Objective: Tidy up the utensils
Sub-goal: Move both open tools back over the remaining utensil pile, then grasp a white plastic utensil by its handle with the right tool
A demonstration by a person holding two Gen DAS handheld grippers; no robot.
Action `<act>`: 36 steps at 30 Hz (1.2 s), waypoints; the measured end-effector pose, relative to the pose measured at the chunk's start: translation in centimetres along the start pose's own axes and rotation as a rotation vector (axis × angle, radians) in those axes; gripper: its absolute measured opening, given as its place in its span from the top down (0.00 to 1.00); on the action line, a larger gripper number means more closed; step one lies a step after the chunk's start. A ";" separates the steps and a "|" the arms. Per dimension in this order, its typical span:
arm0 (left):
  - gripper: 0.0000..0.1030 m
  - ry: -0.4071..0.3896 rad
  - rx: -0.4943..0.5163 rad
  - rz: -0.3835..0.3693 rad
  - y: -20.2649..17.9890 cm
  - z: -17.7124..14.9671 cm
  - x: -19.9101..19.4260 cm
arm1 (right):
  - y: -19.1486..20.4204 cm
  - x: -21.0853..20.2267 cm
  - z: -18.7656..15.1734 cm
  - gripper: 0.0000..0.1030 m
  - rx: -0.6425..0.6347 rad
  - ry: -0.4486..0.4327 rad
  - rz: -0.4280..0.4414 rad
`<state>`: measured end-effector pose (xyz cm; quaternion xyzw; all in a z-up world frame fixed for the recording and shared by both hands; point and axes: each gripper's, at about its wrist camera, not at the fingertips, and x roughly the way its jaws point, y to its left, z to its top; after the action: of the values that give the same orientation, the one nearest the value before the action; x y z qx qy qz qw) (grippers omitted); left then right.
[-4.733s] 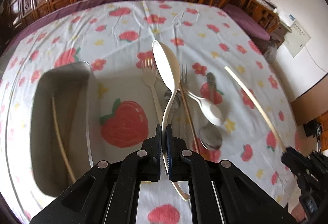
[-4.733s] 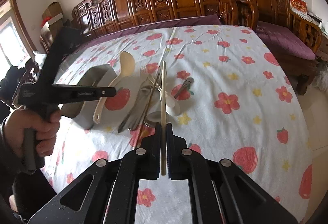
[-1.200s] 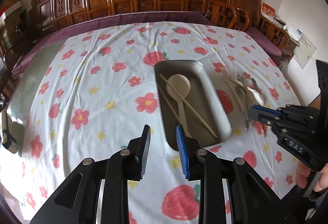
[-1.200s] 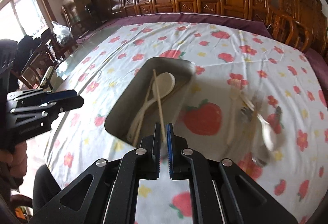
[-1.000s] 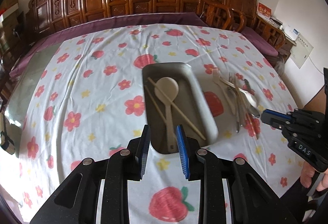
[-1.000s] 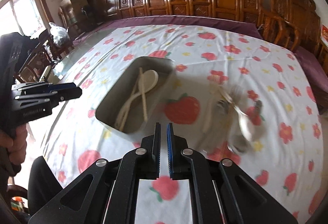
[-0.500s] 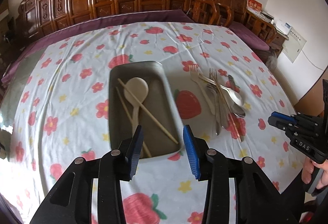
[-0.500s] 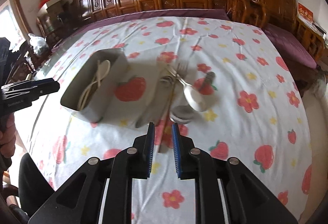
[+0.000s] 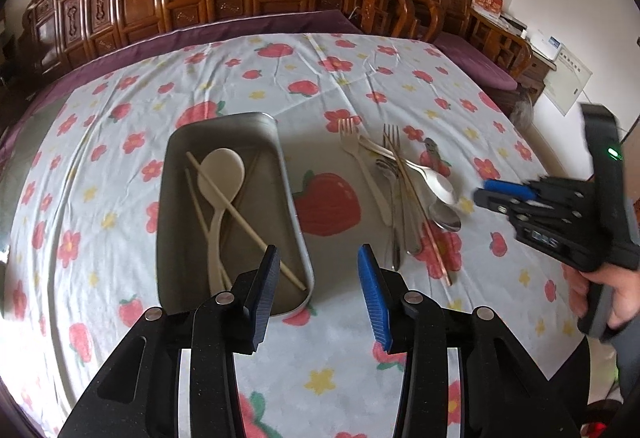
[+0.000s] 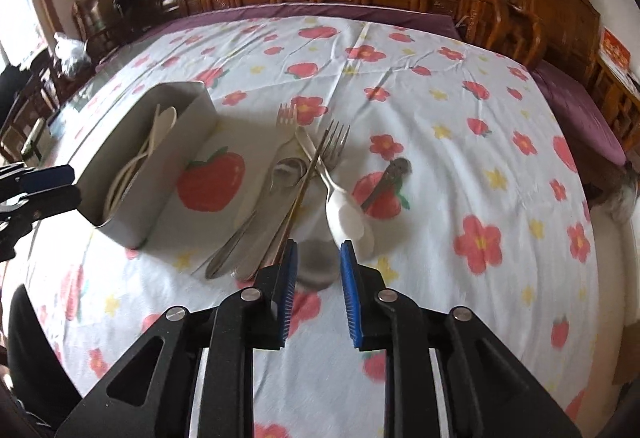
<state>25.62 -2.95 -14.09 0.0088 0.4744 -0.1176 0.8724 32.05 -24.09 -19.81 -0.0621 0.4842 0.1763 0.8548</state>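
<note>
A rectangular grey metal tray (image 9: 288, 197) was seen on the tabletop, which was covered by a white cloth printed with red strawberries and flowers (image 9: 120, 109). Inside the tray lay a cream plastic spoon (image 9: 220, 177) and pale wooden chopsticks (image 9: 244, 222), one stick crossing over the spoon's handle. To the right of the tray, apart from it, a loose pile of cutlery was spread on the cloth: a cream plastic fork (image 9: 362, 165), a steel fork (image 10: 330, 147), a white spoon (image 10: 344, 217), a steel spoon (image 9: 446, 215) and a thin brown chopstick (image 9: 424, 222) laid across them. A small dark object (image 10: 394, 173) rested just right of the pile; what it was could not be told.

The left gripper (image 9: 318, 278) was held above the tray's near end with its fingers spread wide and nothing between them. The right gripper (image 10: 318, 274) was poised over the near end of the cutlery pile, its fingers parted moderately and empty.
</note>
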 end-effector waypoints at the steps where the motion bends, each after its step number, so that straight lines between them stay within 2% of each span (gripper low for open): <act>1: 0.63 -0.001 0.000 -0.002 -0.2 0.1 0.1 | -0.2 0.7 0.6 0.77 -0.011 0.008 0.008; 8: 0.63 0.005 -0.003 -0.001 -0.6 0.5 1.0 | -1.0 4.7 4.2 0.77 -0.065 0.062 0.032; 13: 0.63 0.015 -0.005 -0.001 -0.6 0.5 1.6 | -1.0 7.3 5.3 0.77 -0.104 0.135 0.046; 22: 0.63 0.034 0.015 0.001 -1.4 0.6 2.4 | -0.8 10.2 6.2 0.77 -0.166 0.221 -0.007; 28: 0.63 0.040 0.023 0.003 -1.7 0.6 2.4 | -0.7 10.9 6.8 0.77 -0.173 0.220 0.000; 29: 0.63 0.040 0.024 0.003 -1.8 0.5 2.4 | -0.7 11.0 6.9 0.83 -0.168 0.218 0.002; 32: 0.63 0.041 0.023 0.005 -1.8 0.4 2.3 | -0.3 11.0 7.0 0.91 -0.167 0.217 0.010; 36: 0.63 0.041 0.024 0.006 -1.9 0.3 2.1 | -0.5 9.4 7.7 0.92 -0.139 0.164 -0.021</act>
<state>26.58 -5.27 -15.49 0.0230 0.4907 -0.1206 0.8626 42.86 -20.16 -23.84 -0.1404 0.5383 0.1947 0.8079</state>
